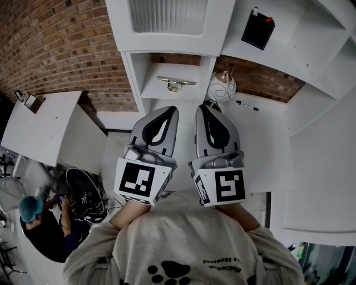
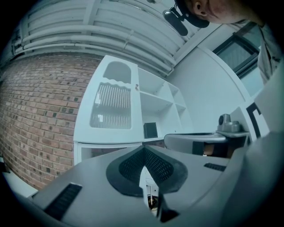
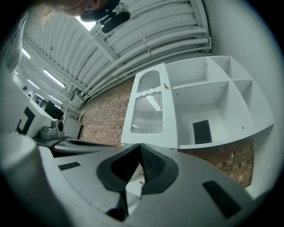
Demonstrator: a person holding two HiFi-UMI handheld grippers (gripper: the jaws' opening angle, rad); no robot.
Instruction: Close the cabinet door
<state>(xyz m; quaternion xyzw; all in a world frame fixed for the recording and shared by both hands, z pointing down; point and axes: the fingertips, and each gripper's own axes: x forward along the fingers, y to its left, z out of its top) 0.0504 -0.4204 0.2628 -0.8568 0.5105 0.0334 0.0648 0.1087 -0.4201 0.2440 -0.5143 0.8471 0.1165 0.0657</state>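
Starting close to the person, the left claw (image 1: pixel 168 111) and the right claw (image 1: pixel 203 109) are side by side, both with jaws pressed together and holding nothing. They point over the white bench (image 1: pixel 267 139) toward the wall cabinet (image 3: pixel 213 106). Farther up, the cabinet door (image 1: pixel 167 16) stands open, to the left of the bare shelves and well apart from both claws. It should be a light, stiff panel that swings easily on its hinges. Its ribbed pane (image 3: pixel 148 113) looks fragile, so it is better to push on the white frame near the small knob (image 3: pixel 165 86).
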